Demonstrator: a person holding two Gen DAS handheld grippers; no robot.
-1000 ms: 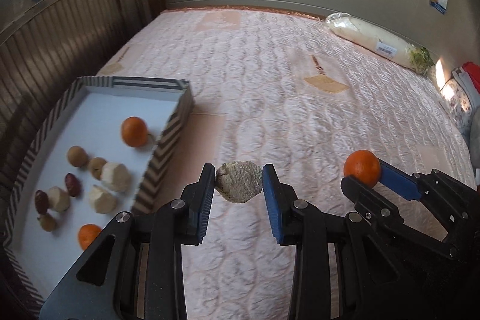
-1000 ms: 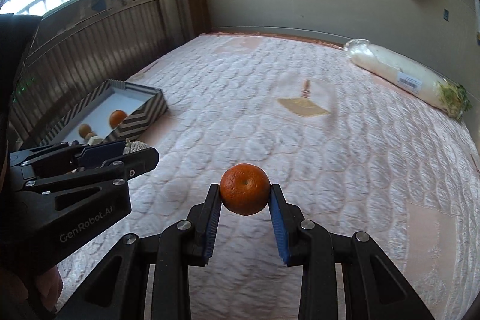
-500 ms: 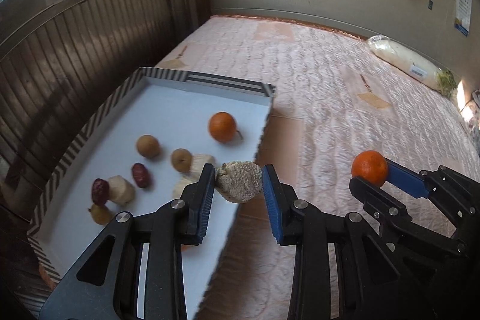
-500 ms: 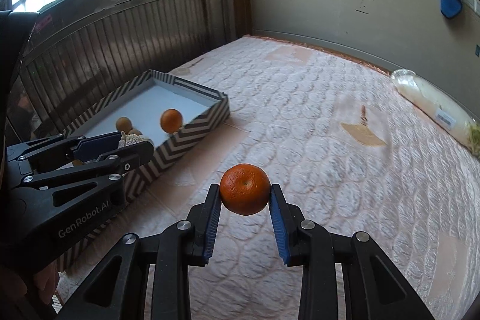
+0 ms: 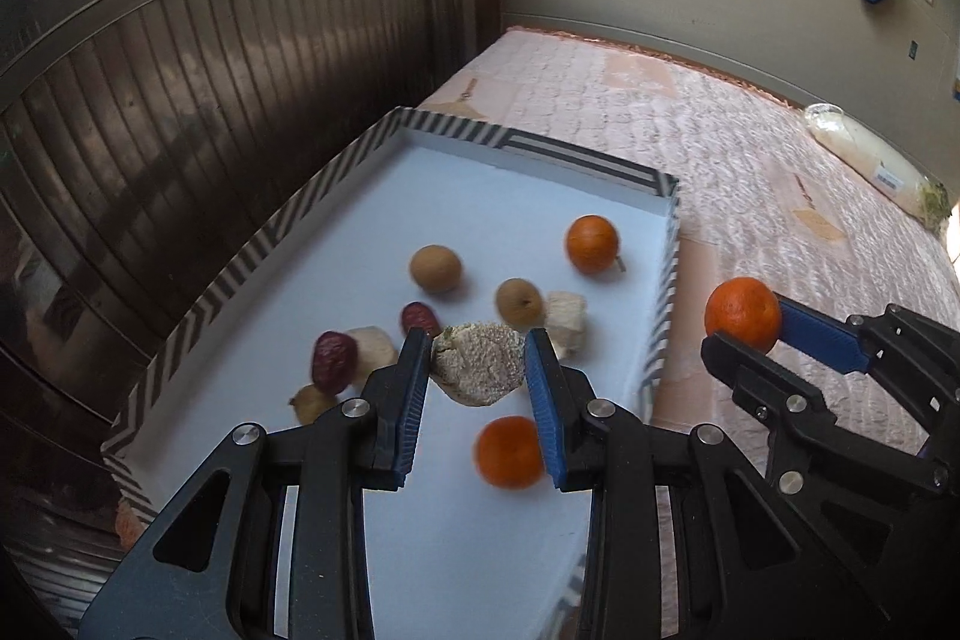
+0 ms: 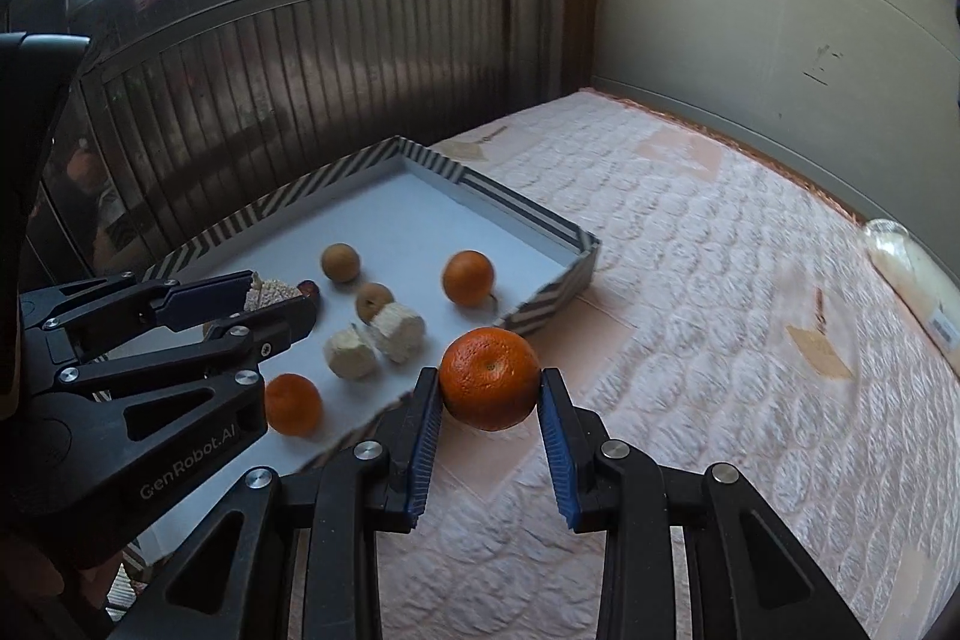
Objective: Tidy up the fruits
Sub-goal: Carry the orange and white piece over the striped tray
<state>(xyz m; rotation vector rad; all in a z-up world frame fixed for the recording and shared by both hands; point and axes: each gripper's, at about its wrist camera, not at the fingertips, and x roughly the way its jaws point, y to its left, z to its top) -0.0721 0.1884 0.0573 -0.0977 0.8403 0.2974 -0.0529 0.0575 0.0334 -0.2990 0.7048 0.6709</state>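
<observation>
The left gripper (image 5: 478, 363) is clamped on a pale, rough-skinned beige chunk of fruit (image 5: 478, 363), its blue ribbed pads pressing both sides so the lump hangs clear of the surface. It hovers above the white floor of the shallow rectangular tray with a black-and-white striped rim (image 5: 252, 244), which suggests the piece is held there to be dropped among its like: two similar pale cut chunks (image 6: 372, 340) already lie together near the tray's middle.

The right gripper (image 6: 489, 388) grips a round, dimpled orange mandarin (image 6: 489, 388) between its pads, squeezed at the widest part, a sensible hold for a ball that would otherwise roll out. In the right wrist view it sits just outside the tray's near corner, above the pink quilted mattress (image 6: 720, 280), with the tray at about ten o'clock from it. In the left wrist view the same mandarin appears at three o'clock from the beige chunk, beyond the tray's right wall.

Inside the tray lie two more mandarins (image 5: 591, 244), two brownish round fruits (image 5: 436, 268) and dark red dates (image 5: 333, 361), loosely spread, not sorted by kind. Both loads seem meant for this tray; the beige chunk looks nearer to release, as it is already over the floor.
</observation>
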